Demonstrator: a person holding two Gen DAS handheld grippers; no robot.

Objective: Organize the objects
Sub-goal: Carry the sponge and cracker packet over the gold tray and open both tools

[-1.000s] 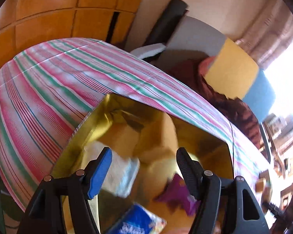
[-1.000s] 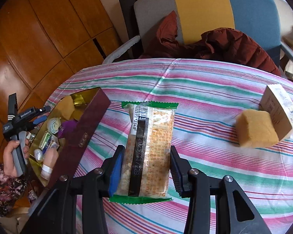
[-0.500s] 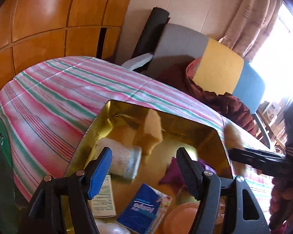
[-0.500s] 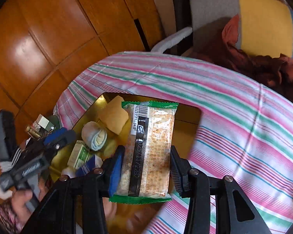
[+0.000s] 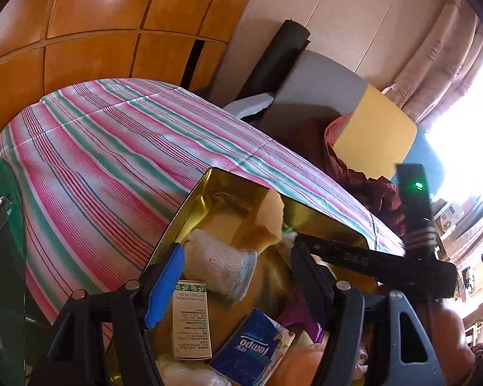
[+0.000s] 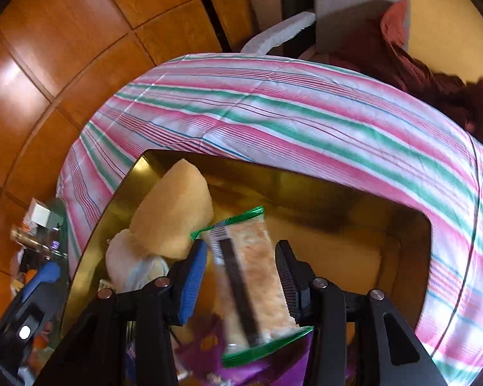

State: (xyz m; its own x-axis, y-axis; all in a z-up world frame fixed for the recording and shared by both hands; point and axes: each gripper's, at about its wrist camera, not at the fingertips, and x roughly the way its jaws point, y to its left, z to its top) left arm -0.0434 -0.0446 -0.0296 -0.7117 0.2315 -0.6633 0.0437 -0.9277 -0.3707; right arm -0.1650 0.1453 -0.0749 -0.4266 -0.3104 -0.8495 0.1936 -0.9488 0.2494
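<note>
Your striped counter (image 6: 306,122) carries the gold tin (image 6: 402,225), and your right gripper (image 6: 240,276) hangs right over its open middle. The cracker packet (image 6: 251,276) sits between its jaws, which look parted around it, long axis pointing away from you into the tin; it seems to be dropping free. Your left gripper (image 5: 238,276), jaws wide and empty, hovers over the sock roll (image 5: 219,267).

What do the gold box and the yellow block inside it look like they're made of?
Box: likely metal tin, glossy gold; its walls mirror the contents. Block: probably foam sponge, matte, with soft rounded edges and a rough torn-looking end.
</note>
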